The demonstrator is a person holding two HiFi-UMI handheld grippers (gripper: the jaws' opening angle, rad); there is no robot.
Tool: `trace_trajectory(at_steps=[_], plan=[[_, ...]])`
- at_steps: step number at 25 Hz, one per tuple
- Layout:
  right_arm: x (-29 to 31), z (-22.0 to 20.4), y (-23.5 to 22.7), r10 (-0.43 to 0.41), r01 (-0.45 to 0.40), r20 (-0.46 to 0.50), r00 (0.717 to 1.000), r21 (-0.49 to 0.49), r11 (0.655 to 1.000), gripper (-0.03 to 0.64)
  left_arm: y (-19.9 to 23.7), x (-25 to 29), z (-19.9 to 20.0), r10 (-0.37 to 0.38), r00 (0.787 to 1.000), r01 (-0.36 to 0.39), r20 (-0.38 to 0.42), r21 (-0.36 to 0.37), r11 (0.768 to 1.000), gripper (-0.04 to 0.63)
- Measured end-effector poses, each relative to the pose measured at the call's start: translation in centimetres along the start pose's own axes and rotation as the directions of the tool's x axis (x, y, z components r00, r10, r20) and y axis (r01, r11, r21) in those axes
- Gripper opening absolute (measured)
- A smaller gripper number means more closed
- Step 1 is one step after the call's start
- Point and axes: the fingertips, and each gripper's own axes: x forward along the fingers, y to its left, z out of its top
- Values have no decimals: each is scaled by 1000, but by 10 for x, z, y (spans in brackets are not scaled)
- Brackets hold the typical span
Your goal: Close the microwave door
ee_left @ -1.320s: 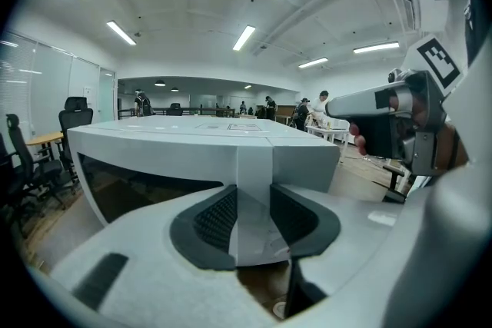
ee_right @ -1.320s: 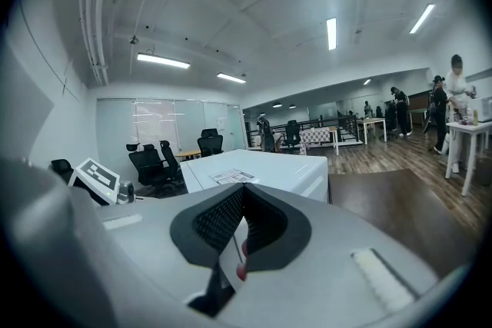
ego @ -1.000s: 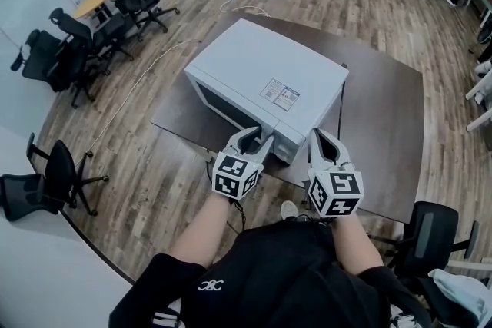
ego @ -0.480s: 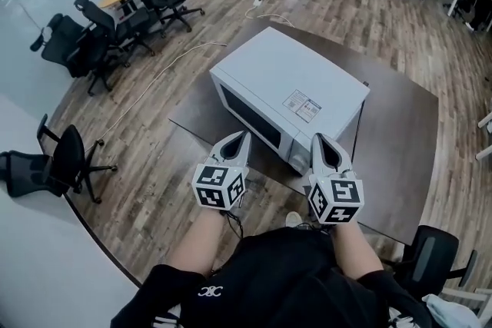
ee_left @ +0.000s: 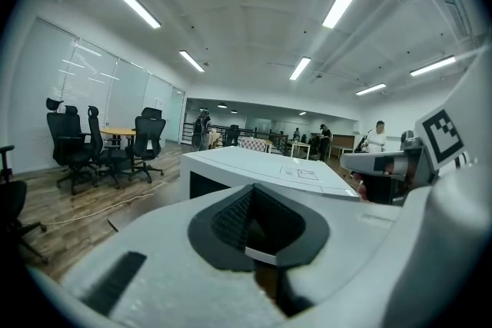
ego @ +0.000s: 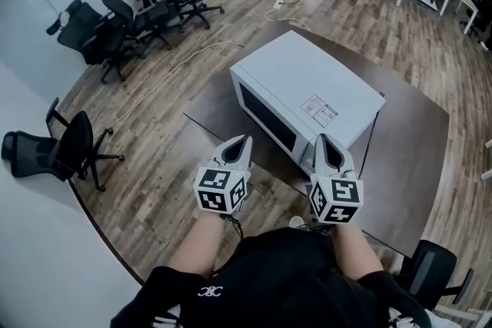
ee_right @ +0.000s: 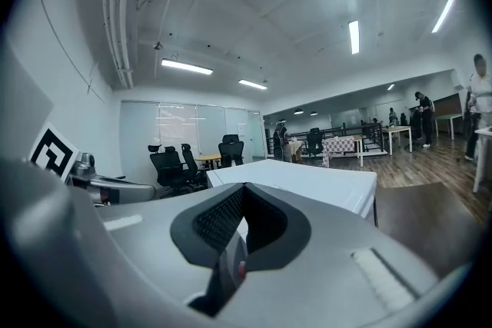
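The white microwave [ego: 307,100] stands on a dark brown table [ego: 400,157] with its dark-windowed door [ego: 269,123] flush against the body. My left gripper [ego: 240,142] hovers just off the table's near edge, short of the door, shut with nothing in it. My right gripper [ego: 324,140] points at the microwave's near right corner, close to it, also shut and empty. The left gripper view looks past its shut jaws at the microwave [ee_left: 261,169] from a short way off. In the right gripper view the microwave [ee_right: 307,184] lies right behind that gripper [ee_right: 240,200].
Black office chairs [ego: 131,11] surround a yellow table at the back left. One chair [ego: 54,150] stands at the left and another [ego: 430,273] at the bottom right. A white cable [ego: 169,73] lies on the wooden floor. People stand far off [ee_left: 378,136].
My left gripper stood open against the microwave's front corner; its jaws are now shut and it has drawn back and left. The right gripper has also pulled back a little.
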Motion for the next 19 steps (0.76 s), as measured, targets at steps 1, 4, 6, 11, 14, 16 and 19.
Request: trace_trajectory(at_steps=[1,4,6,11,14,16,19], plan=[[1,0,3,4,-4,-1,1000,0,1000,8,1,-2,1,2,1000,-2,4,3,1000,11],[4,-2,8,12,-12,-6,1000,-2,1000,8,7,-5,4,11,1000,-12,9,8,1000,11],[5,-3,9,11,-11,-10,1000,-4,1000,8,9,-6,3,14,1000,-14,7,8,1000,11],[4,-5,10,8,-8,-14,1000,-8,1000,8,7,-7,1,8,1000,-7,-1,21,1000,11],[2,-2,11,6,-6,-14,1000,-9,1000,8,3,-6,3,2,1000,-1,-5,39,999,11],[1,-2,10,4,-4,-14,1000,-10,1000,8,-1,-5,0,-15,1000,16,-16,56,998,11],[0,-2,8,0,0,-14,1000,-9,1000,8,-10,-2,-6,-44,998,48,-40,92,995,11]])
